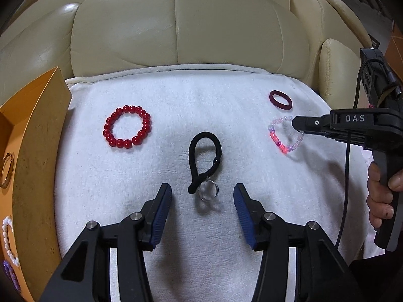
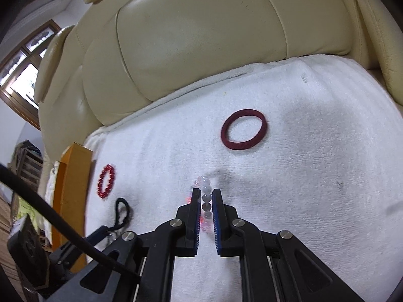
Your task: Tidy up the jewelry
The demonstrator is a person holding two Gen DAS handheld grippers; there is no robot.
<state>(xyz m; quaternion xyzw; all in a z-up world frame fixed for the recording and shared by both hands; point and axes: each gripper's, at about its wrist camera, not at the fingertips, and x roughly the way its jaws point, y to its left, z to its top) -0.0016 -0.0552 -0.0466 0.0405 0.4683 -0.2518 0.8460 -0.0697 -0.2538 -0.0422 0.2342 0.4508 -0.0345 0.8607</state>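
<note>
While the left wrist view is read from its left edge, an orange cardboard box [image 1: 37, 130] is seen standing on the white towel [image 1: 176, 105], with a gold bangle [image 1: 6, 170], a white pearl strand [image 1: 8, 241] and some purple beads [image 1: 10, 274] lying inside it. Right of the box, at centre left, a red bead bracelet [image 1: 127, 126] is laid flat on the towel. At the middle of the frame a black hair tie [image 1: 205, 161] with a clear round charm [image 1: 208, 191] is found lying on the towel between the spread jaws of the left gripper [image 1: 202, 196]; the blue pads are held apart and touch nothing. Toward the upper right a maroon hair band [image 1: 280, 100] is seen, and just below it a pink and clear bead bracelet [image 1: 284, 137], whose clear beads are pinched by the tips of the right gripper [image 1: 296, 125]. At the right edge a hand [image 1: 380, 191] is wrapped around that gripper's handle.

In the right wrist view the right gripper's jaws are shown nearly closed on a row of clear beads at lower centre. A cream leather sofa [image 1: 176, 25] fills the upper part of both views.
</note>
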